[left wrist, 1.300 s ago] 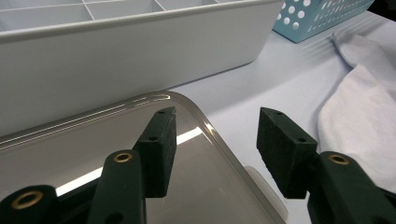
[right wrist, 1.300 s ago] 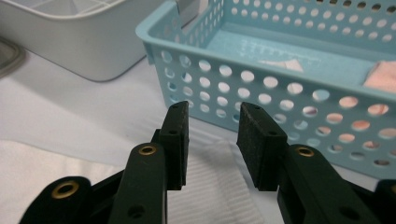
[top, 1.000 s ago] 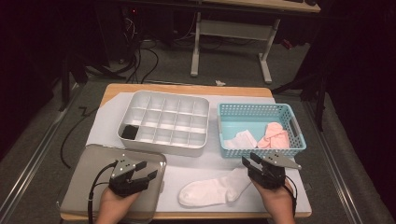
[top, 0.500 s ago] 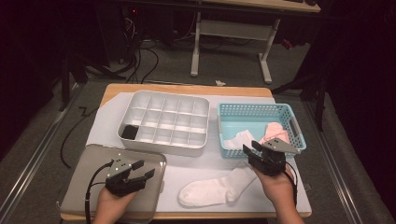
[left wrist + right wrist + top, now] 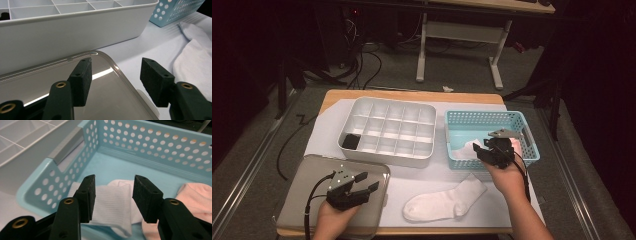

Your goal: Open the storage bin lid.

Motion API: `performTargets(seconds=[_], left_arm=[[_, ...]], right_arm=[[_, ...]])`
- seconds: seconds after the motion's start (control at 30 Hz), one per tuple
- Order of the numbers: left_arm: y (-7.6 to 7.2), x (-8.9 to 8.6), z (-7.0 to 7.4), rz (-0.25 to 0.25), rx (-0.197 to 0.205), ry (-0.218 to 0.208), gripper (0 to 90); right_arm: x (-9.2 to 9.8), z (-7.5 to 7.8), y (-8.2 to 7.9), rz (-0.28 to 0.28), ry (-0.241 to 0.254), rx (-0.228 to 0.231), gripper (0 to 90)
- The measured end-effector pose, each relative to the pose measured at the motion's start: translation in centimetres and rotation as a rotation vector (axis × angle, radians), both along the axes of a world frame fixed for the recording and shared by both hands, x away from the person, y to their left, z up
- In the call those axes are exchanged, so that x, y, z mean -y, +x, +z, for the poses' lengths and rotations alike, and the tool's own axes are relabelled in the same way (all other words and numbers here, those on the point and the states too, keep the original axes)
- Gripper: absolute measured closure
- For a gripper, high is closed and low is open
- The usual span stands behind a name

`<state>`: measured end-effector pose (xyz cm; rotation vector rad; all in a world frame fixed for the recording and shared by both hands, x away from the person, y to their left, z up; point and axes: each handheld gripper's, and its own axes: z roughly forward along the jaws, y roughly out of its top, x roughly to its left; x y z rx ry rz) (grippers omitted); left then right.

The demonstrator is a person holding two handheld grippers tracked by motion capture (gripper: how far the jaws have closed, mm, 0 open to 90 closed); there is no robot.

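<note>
High view: the right gripper (image 5: 482, 150), at centre right of the frame, reaches forward from the person's right hand (image 5: 507, 175) over the near rim of the blue basket (image 5: 522, 120); the forearm enters from the lower right edge. Its jaws stand apart with nothing clamped, having just been opening. In the right gripper view, the jaws point down into the basket, with a folded white sock (image 5: 111, 202) seen between and beyond them, and a pink sock (image 5: 197, 195) at right.

The left gripper (image 5: 364, 187), lower left of the high view, rests over the grey lid (image 5: 302, 200), held in the left hand (image 5: 334, 212); its jaws are apart and empty.

A second white sock (image 5: 442, 200) lies flat on the worktop (image 5: 412, 95), lower centre, below the white compartment tray (image 5: 384, 130).
</note>
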<state>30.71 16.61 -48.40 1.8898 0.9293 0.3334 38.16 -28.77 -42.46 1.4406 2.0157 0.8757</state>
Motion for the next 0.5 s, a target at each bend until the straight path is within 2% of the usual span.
performTargets(seconds=[0.07, 0.1, 0.17, 0.2, 0.3, 0.33, 0.5], left_arm=[[0.0, 0.0, 0.0, 0.001, 0.002, -0.001, 43.2], [0.0, 0.0, 0.0, 0.0, 0.001, -0.001, 43.2], [0.0, 0.0, -0.1, -0.001, -0.001, -0.003, 43.2], [0.0, 0.0, -0.1, -0.001, -0.001, -0.003, 43.2], [-0.1, 0.1, -0.1, -0.003, 0.004, 0.003, 43.2], [-0.1, 0.2, -0.1, -0.009, 0.0, -0.001, 43.2], [-0.1, 0.2, -0.2, -0.01, -0.003, -0.003, 43.2]], right_arm=[[0.1, -0.2, 0.4, -0.001, -0.006, -0.014, 51.7], [0.2, -0.7, 1.3, -0.01, -0.007, -0.049, 50.8], [0.4, -1.2, 2.1, -0.019, -0.003, -0.089, 49.8], [0.4, -1.2, 2.1, -0.019, -0.003, -0.089, 49.8], [0.7, -1.9, 3.2, -0.03, 0.012, -0.15, 48.9], [0.8, -2.1, 3.5, -0.033, 0.036, -0.19, 48.1], [1.1, -2.1, 3.9, -0.043, 0.078, -0.231, 47.0]])
